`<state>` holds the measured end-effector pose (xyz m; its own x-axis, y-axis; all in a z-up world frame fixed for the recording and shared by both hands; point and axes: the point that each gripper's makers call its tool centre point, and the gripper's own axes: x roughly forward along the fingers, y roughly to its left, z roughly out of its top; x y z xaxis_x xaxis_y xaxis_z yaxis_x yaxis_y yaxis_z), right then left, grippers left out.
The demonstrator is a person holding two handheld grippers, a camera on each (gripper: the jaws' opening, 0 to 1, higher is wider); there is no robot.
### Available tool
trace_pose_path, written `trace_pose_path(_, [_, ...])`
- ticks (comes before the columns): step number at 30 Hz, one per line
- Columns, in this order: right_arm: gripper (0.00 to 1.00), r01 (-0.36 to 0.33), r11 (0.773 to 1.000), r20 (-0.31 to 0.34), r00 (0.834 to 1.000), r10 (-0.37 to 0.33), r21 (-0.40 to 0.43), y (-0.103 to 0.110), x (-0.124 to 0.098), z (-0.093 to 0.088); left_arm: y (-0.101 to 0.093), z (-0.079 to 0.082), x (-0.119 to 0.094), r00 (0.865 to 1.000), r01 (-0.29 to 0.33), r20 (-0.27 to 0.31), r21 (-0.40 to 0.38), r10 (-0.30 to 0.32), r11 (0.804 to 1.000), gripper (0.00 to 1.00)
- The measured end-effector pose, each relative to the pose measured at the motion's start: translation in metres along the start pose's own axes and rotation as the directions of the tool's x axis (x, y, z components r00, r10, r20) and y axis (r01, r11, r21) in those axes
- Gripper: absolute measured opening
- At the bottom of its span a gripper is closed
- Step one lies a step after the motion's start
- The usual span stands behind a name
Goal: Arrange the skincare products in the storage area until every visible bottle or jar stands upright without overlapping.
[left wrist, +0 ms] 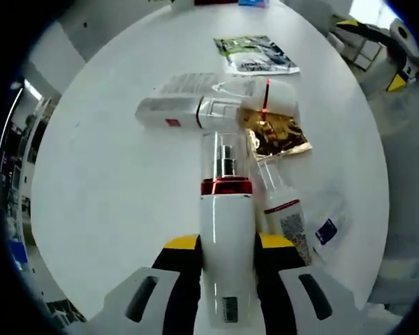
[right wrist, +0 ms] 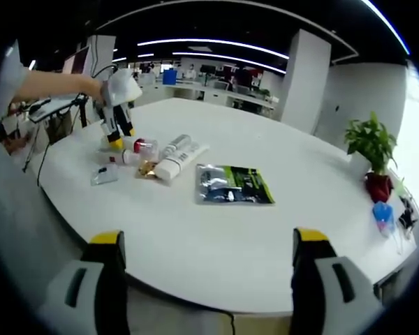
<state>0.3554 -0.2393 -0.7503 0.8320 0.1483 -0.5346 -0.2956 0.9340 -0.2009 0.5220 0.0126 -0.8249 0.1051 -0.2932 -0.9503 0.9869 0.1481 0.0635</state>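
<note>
My left gripper (left wrist: 227,262) points down at the round white table (left wrist: 112,188), and its two yellow-tipped jaws are closed on a white pump bottle (left wrist: 226,237) with a red collar and a clear cap. The bottle lies along the jaws, cap end pointing away from me, toward the other products. Whether its base touches the table I cannot tell.

Just past the cap lie two white tubes (left wrist: 195,112) on their sides, side by side and touching, with a crumpled gold foil packet (left wrist: 276,132) against their right end. A small clear bottle (left wrist: 283,209) with a red band lies on its side just right of my held bottle, and a flat sachet (left wrist: 326,230) with a dark blue label sits beside that. A green and black pouch (left wrist: 255,54) lies flat further off, apart from the rest.

My right gripper (right wrist: 208,279) is held low at the near edge of the table (right wrist: 300,195), level, with its jaws spread wide and nothing between them. In the right gripper view my left hand (right wrist: 122,87) reaches in from the left on an outstretched arm, holding the left gripper (right wrist: 116,132) tilted down over the cluster of bottles (right wrist: 143,150) and tubes (right wrist: 178,157). The pouch (right wrist: 234,185) lies to the right of that cluster, nearer the middle of the table.
</note>
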Motion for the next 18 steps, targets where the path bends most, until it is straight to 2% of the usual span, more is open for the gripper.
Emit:
trace_pose_path(7, [1.0,-0.009,1.0,0.001,1.0,0.009,0.005,0.0014,0.0,-0.0001,0.0005,-0.0014,-0.0004,1.0,-0.005,0.01,-0.019,0.005,1.0,0.26])
trace_pose_path(18, [1.0,-0.005,1.0,0.006,1.0,0.005,0.0,0.0005,-0.0005,0.0009,0.003,-0.0029,-0.0023,0.996,-0.067,0.047,-0.054,0.07,0.996,0.24])
